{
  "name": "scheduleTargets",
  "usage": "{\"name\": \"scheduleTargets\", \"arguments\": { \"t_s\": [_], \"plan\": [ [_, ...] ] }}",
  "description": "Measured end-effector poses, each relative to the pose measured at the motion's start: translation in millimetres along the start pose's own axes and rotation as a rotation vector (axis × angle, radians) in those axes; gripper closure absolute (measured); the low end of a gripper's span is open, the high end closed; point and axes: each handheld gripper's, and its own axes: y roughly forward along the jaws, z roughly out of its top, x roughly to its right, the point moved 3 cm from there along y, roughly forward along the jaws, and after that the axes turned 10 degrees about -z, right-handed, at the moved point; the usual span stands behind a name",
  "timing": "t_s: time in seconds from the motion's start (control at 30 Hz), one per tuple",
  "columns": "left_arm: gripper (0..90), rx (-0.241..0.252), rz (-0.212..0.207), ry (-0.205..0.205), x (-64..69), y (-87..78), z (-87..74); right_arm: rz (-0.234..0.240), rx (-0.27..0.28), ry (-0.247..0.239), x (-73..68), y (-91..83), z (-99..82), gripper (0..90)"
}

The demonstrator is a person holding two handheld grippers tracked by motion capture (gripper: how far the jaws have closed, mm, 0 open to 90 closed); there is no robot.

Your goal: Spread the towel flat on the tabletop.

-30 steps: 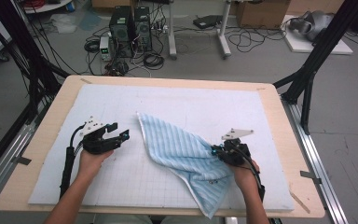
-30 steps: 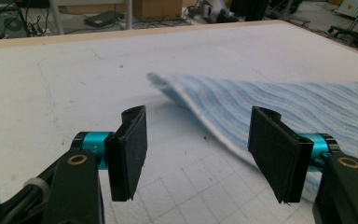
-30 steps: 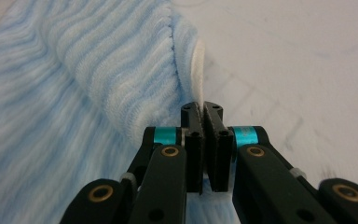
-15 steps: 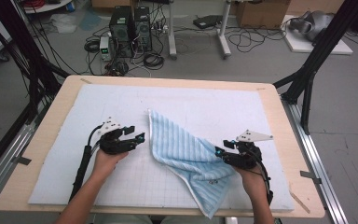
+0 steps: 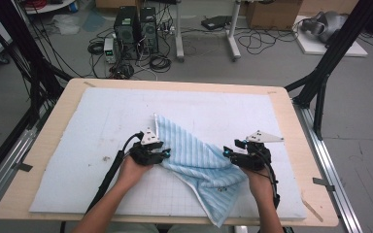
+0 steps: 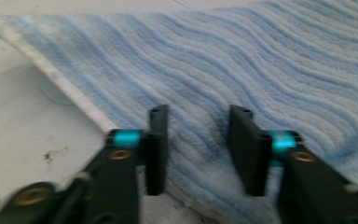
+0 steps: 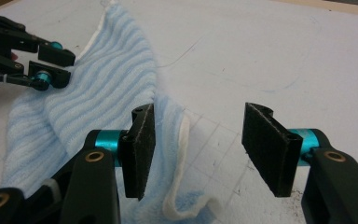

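A light blue striped towel [image 5: 199, 155] lies crumpled on the white mat [image 5: 102, 121], running from the middle toward the front edge. My left gripper [image 5: 164, 154] is at its left edge. In the left gripper view the jaws [image 6: 200, 112] have just been closing and stand either side of a ridge of towel [image 6: 261, 70], still apart. My right gripper [image 5: 227, 153] is at the towel's right side. Its jaws [image 7: 200, 109] have just been opening and stand wide with only mat between them. The towel's white hem [image 7: 182, 140] lies beside its left pad. The left gripper [image 7: 70, 66] shows farther off.
The mat covers a wooden table [image 5: 281, 92]. Black frame posts [image 5: 320, 82] stand at the table's left and right corners. Computers and cables [image 5: 136, 29] sit on the floor behind. Bare mat lies to the left, right and back of the towel.
My left gripper has moved right onto the towel's left edge and its jaws have narrowed. My right gripper has let go of the towel and opened, staying in place.
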Motion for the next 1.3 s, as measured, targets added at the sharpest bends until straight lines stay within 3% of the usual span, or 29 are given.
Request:
{"name": "scheduleTargets", "arguments": {
  "t_s": [0.03,0.1,0.37,0.5,0.7,0.87,1.03,1.17,1.23,1.3],
  "plan": [
    [81.6,-0.008,-0.004,0.018,1.5,-0.7,-1.0,0.001,0.000,0.002,0.0,0.3,0.4,43.9],
    [86.4,-0.010,-0.019,0.029,3.1,-5.5,-2.9,-0.004,0.006,-0.001,0.9,1.1,1.7,43.6],
    [86.9,0.041,-0.058,0.013,4.2,-42.9,-18.4,-0.004,0.006,0.002,-6.0,11.9,13.8,45.8],
    [87.0,0.031,-0.076,0.010,8.6,-59.2,-30.4,-0.010,-0.001,-0.031,-17.3,25.7,25.2,51.7],
    [87.0,0.037,-0.110,-0.012,13.0,-79.3,-45.4,-0.005,-0.011,-0.067,-39.5,49.0,44.7,51.9],
    [87.9,0.029,-0.139,-0.018,18.3,-85.7,-54.7,0.011,-0.096,-0.142,-60.2,79.7,49.2,53.3],
    [88.5,0.032,-0.141,-0.030,17.9,-88.0,-60.4,0.086,-0.177,-0.234,-87.4,113.0,46.0,53.8],
    [87.0,0.059,-0.127,-0.027,15.1,-91.0,-60.0,0.144,-0.272,-0.271,-99.7,130.5,37.3,64.8],
    [83.6,0.073,-0.115,-0.037,12.8,-92.0,-59.8,0.188,-0.282,-0.277,-102.5,130.1,35.5,80.4],
    [80.6,0.085,-0.110,-0.049,10.4,-92.8,-59.5,0.185,-0.277,-0.320,-104.2,125.8,36.5,86.0]
  ]
}}
